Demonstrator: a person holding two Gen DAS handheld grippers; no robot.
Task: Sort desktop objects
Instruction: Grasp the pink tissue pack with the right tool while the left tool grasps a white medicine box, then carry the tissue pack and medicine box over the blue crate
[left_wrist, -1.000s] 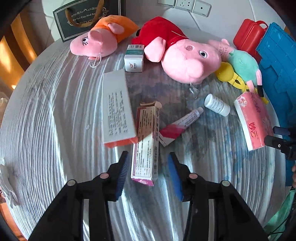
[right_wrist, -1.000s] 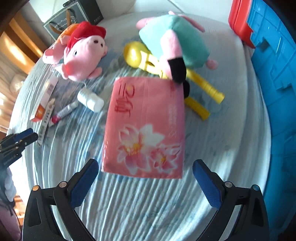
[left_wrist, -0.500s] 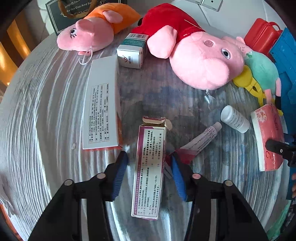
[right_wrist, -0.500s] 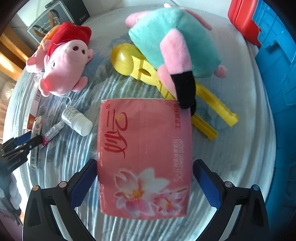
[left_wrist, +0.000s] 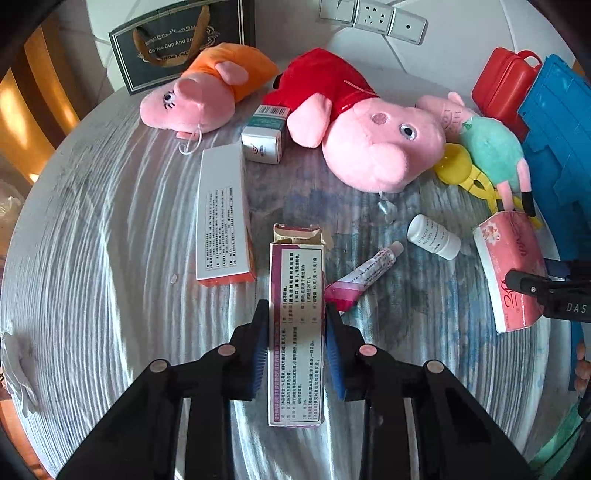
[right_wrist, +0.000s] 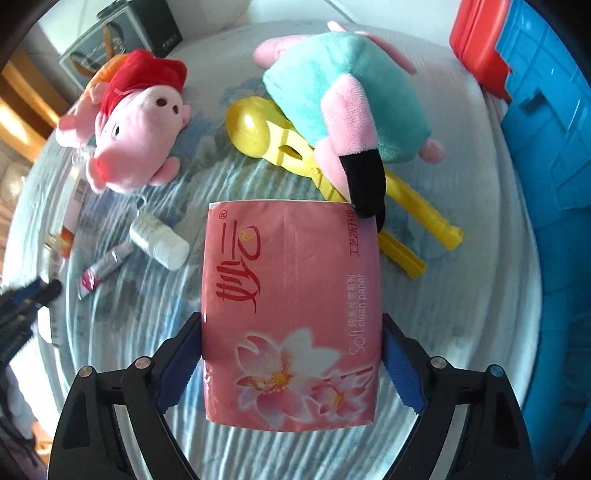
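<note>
Grasp step: left claw (left_wrist: 294, 347) clamped the medicine carton (left_wrist: 297, 325), right claw (right_wrist: 291, 363) clamped the tissue pack (right_wrist: 291, 314); lifting judged next.

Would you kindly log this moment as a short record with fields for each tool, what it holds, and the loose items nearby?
left tool: closed on the purple-edged medicine box, pads against both long sides
right tool: closed on the pink tissue pack, pads against both sides
surface: round table
loose medicine items: ointment tube, white bottle, long white box, small white-green box
toys: red-dressed pig plush, orange-dressed pig plush, teal plush, yellow tongs
</note>
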